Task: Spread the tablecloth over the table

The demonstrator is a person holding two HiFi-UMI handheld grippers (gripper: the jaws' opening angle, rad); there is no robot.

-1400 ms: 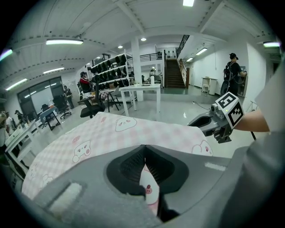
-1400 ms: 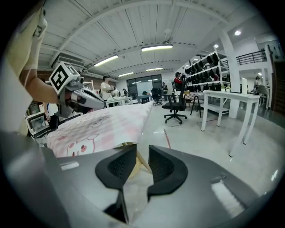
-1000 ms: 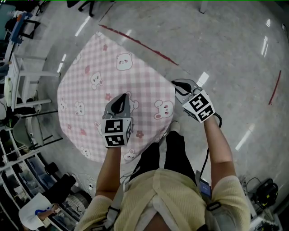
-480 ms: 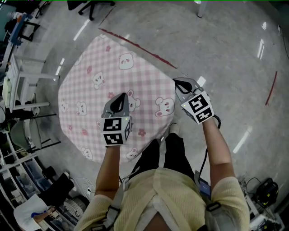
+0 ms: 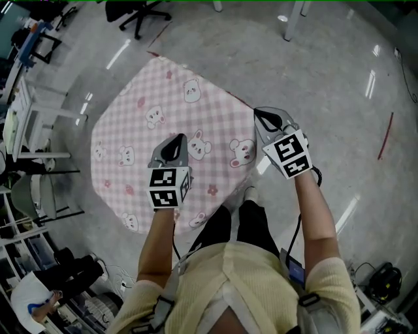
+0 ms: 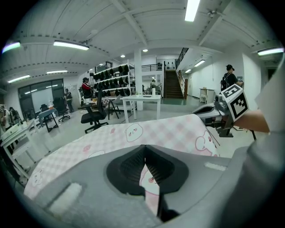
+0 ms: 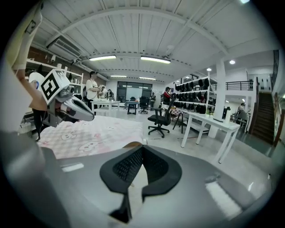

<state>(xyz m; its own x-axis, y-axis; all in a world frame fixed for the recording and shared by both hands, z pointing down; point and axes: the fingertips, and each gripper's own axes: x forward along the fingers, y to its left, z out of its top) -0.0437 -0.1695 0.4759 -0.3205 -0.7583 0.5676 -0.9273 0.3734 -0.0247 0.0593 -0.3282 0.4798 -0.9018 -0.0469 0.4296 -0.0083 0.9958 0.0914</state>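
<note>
A pink checked tablecloth (image 5: pixel 163 111) with bear prints lies draped over the table, which it hides. My left gripper (image 5: pixel 175 145) is over the cloth's near edge and is shut on a fold of it; the pink cloth (image 6: pixel 149 187) shows pinched between the pads. My right gripper (image 5: pixel 263 117) is at the cloth's right corner with its jaws shut, and pale cloth (image 7: pixel 136 178) shows between the pads. From the left gripper view the cloth (image 6: pixel 169 131) runs across to the right gripper (image 6: pixel 209 111). The right gripper view shows the cloth (image 7: pixel 89 133) and the left gripper (image 7: pixel 84 113).
A black office chair (image 5: pixel 134 10) stands beyond the table. White desks (image 5: pixel 32 117) and shelving line the left side. A red line (image 5: pixel 385 134) marks the floor at right. A seated person (image 5: pixel 39 300) is at the lower left. Another white table (image 7: pixel 213 124) stands to the right.
Both grippers have risen, the right one more, and the cloth's near edge and right corner have come up with them. The head view has tipped further out over the floor.
</note>
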